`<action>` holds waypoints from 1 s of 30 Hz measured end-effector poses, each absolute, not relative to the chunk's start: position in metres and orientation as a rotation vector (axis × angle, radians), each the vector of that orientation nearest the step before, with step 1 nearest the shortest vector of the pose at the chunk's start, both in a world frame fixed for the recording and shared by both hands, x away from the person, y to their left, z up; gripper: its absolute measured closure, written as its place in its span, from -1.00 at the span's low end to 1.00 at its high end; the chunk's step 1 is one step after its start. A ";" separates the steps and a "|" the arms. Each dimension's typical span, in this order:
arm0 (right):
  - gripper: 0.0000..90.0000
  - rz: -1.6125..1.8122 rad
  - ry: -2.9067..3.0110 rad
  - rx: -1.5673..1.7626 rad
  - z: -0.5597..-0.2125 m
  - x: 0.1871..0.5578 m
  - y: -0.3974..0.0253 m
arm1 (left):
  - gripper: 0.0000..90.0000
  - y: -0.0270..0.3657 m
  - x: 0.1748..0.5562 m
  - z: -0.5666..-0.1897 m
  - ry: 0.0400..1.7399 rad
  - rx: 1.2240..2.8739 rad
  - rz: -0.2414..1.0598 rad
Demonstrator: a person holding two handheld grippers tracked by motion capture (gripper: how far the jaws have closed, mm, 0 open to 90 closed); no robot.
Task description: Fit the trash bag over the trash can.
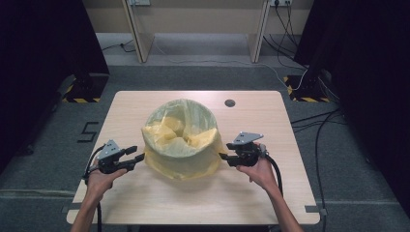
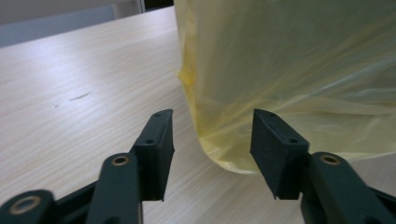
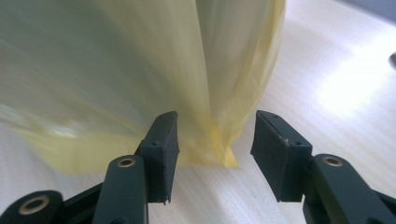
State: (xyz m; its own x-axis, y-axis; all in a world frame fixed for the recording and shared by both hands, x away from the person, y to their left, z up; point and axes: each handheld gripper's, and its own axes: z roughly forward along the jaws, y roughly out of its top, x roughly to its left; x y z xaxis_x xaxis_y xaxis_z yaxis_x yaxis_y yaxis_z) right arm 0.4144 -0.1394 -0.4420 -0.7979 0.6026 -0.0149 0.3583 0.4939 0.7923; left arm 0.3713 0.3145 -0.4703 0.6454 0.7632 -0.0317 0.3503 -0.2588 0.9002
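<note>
A round bin lined with a thin yellow plastic bag stands in the middle of the wooden table; the bag hangs over the rim and down the outside. My left gripper is open at the bin's left side, and its jaws frame the bag's lower edge without touching it. My right gripper is open at the bin's right side. A hanging fold of the bag sits between its jaws, just ahead of the pads.
A small dark round cap is set in the table top behind the bin. Cables run over the grey floor to the right. Black curtains stand on both sides.
</note>
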 end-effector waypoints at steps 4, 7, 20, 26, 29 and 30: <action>0.04 1.240 2.422 0.780 -0.428 0.410 -0.140 | -0.05 0.309 0.363 -0.467 0.863 1.876 0.521; 0.06 1.273 2.404 0.732 -0.420 0.411 -0.135 | -0.14 0.304 0.360 -0.471 0.862 1.915 0.521; 1.00 1.204 2.504 0.584 -0.439 0.420 -0.114 | -0.31 0.305 0.362 -0.501 0.985 2.095 0.508; 0.66 1.203 2.499 0.631 -0.439 0.424 -0.116 | -0.43 0.300 0.363 -0.509 0.981 2.211 0.490; 0.19 1.191 2.488 0.730 -0.426 0.418 -0.125 | -0.50 0.300 0.366 -0.514 1.004 2.212 0.439; 0.06 1.194 2.459 0.748 -0.420 0.415 -0.129 | -0.51 0.301 0.367 -0.514 1.013 2.206 0.427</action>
State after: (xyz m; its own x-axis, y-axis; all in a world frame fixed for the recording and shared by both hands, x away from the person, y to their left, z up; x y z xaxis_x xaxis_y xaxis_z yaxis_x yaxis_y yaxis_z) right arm 0.4149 -0.1290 -0.4205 -0.8172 0.5746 -0.0455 0.3197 0.5176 0.7937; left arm 0.3669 0.3009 -0.5144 0.6463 0.7629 0.0187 0.5459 -0.4793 0.6872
